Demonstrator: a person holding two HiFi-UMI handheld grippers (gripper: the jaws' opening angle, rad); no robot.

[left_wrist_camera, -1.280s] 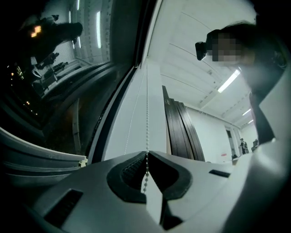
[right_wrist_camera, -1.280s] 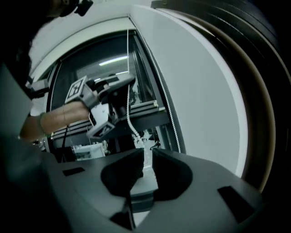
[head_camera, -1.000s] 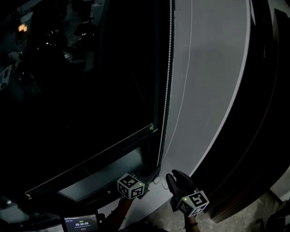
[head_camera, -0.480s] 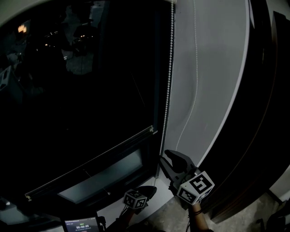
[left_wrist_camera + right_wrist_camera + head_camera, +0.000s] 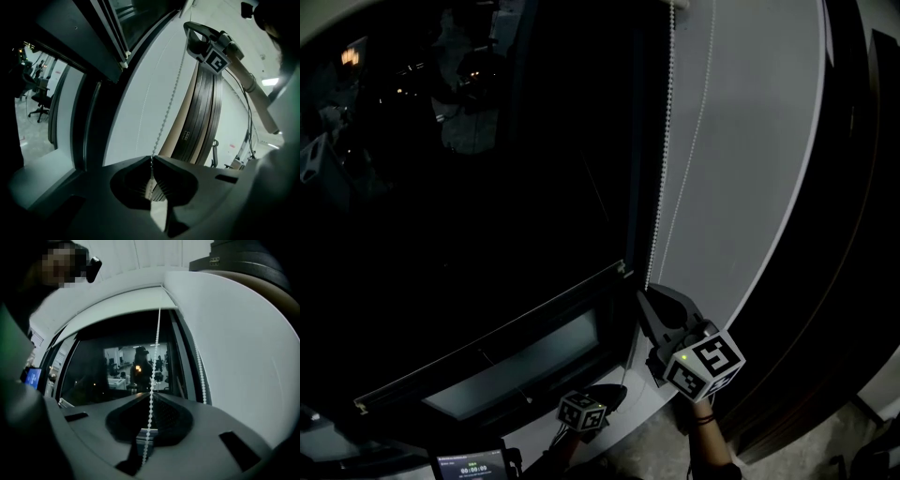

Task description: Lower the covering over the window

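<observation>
A white bead chain (image 5: pixel 664 169) hangs along the right edge of the dark window (image 5: pixel 487 187). My right gripper (image 5: pixel 647 294) is raised beside the window's lower corner; its jaws have just been closing and are shut on the chain (image 5: pixel 156 343), which runs between them (image 5: pixel 151 397). My left gripper (image 5: pixel 615 390) sits lower, near the sill, shut on the same chain (image 5: pixel 171 98) at its tips (image 5: pixel 151 158). A second strand (image 5: pixel 698 122) hangs over the white wall. Seen from the right gripper, the white roller housing (image 5: pixel 117 301) spans the window's top.
A white wall panel (image 5: pixel 750 141) lies right of the window, then a dark ribbed frame (image 5: pixel 853 234). The grey sill (image 5: pixel 516 366) runs under the glass. A small lit screen (image 5: pixel 469 464) is at the bottom edge. The right gripper's marker cube (image 5: pixel 215 61) shows above the left gripper.
The left gripper pulled the chain downward, then stayed low. The right gripper rose up along the chain with open jaws and has now shut on it.
</observation>
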